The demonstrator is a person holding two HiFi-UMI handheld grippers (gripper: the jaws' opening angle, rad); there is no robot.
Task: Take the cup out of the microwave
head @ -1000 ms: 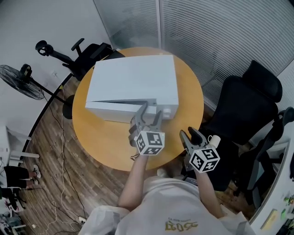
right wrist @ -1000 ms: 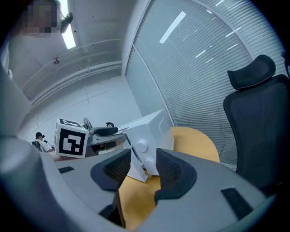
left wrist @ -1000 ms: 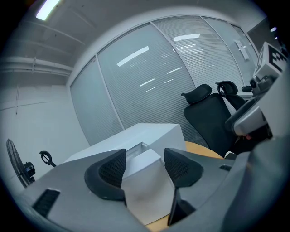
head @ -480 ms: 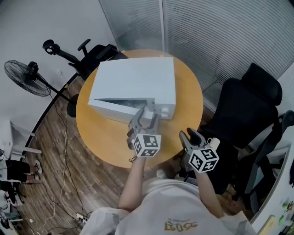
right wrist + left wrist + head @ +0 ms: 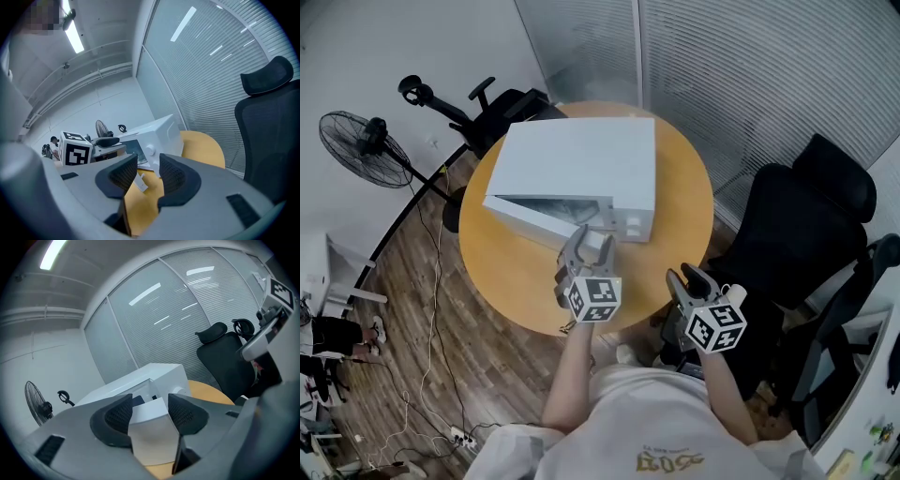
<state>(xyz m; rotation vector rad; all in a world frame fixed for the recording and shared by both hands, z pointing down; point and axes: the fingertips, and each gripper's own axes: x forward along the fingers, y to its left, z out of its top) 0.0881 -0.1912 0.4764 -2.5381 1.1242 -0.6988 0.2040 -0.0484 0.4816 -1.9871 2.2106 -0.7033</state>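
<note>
Head view: a person at a round wooden table (image 5: 516,272) works two hand-held grippers in front of a white microwave (image 5: 581,159) standing on the tabletop. Its door (image 5: 534,220) is swung a little way out from a hinge at the picture's left, leaving a dim wedge of opening.

The left gripper (image 5: 592,240) reaches to the door's free edge, just in front of the microwave's control panel. In the left gripper view, the door's white edge fills the gap between the two ribbed pads (image 5: 117,416). These have just been closing and pinch the edge from both sides.

The right gripper (image 5: 684,278) is held well apart from the microwave, off the table's rim on the person's right, near a black office chair (image 5: 787,234). In the right gripper view its jaws, also just closing, stand parted with nothing between them. Only tabletop and a small white tag (image 5: 140,183) show through the gap.

The cup cannot be made out in any view, and neither pair of jaws has it. The narrow opening beyond the left gripper's jaws is too dim to show what sits inside. A standing fan (image 5: 361,150) is on the wood floor at far left.
</note>
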